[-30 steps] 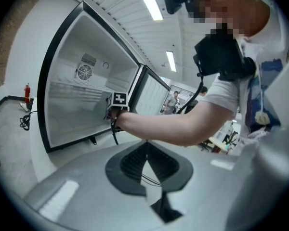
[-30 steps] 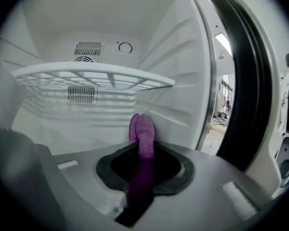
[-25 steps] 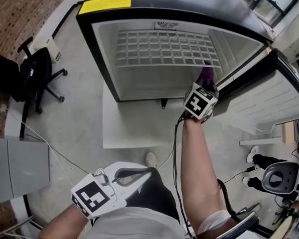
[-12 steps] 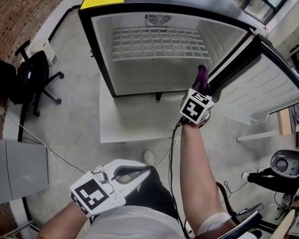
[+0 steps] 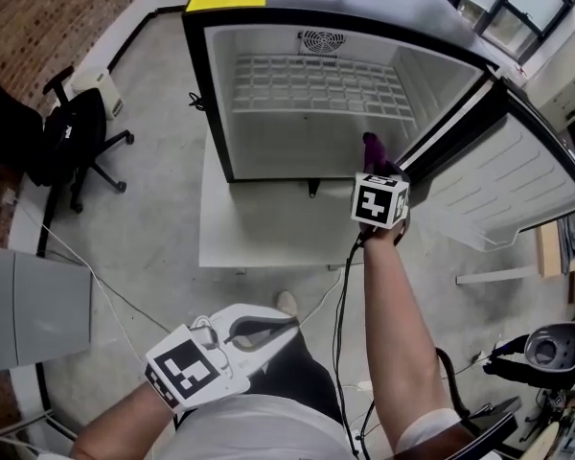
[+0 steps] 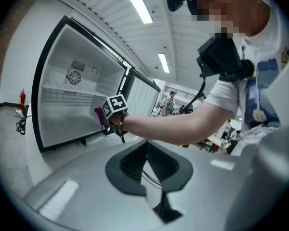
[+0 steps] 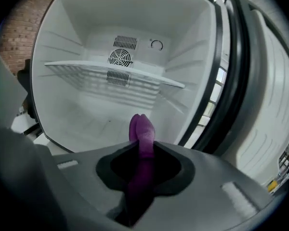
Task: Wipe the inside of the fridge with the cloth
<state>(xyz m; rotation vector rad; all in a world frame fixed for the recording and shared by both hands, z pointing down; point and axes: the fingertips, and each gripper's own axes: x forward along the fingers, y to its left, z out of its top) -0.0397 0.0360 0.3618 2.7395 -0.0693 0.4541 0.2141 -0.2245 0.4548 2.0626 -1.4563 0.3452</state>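
— What is there, counted?

— One fridge (image 5: pixel 220 103), its one door (image 5: pixel 517 180) swung wide to the right. Inside are one wire shelf (image 5: pixel 311 84) and one round fan grille (image 5: pixel 318 40) high on the back wall. There is one purple cloth (image 5: pixel 375 148) and two tongs. One black office chair (image 5: pixel 72 132) stands on the floor to the left, well apart from the fridge.

— And the right tongs (image 5: pixel 377 169)?

— Clamped on the cloth. In the right gripper view the jaws press on its bunched body, and a rounded end sticks out past the tips.

— Where is the cloth, then?

— At the front edge of the fridge's opening, near its lower right corner, just beside the hinge side of the door. It points in over the fridge's floor, below the shelf. Whether it touches any surface I cannot tell.

— The left tongs (image 5: pixel 268 329)?

— Closed tight with nothing between the jaws. They are held low by the person's body, well apart from the fridge.
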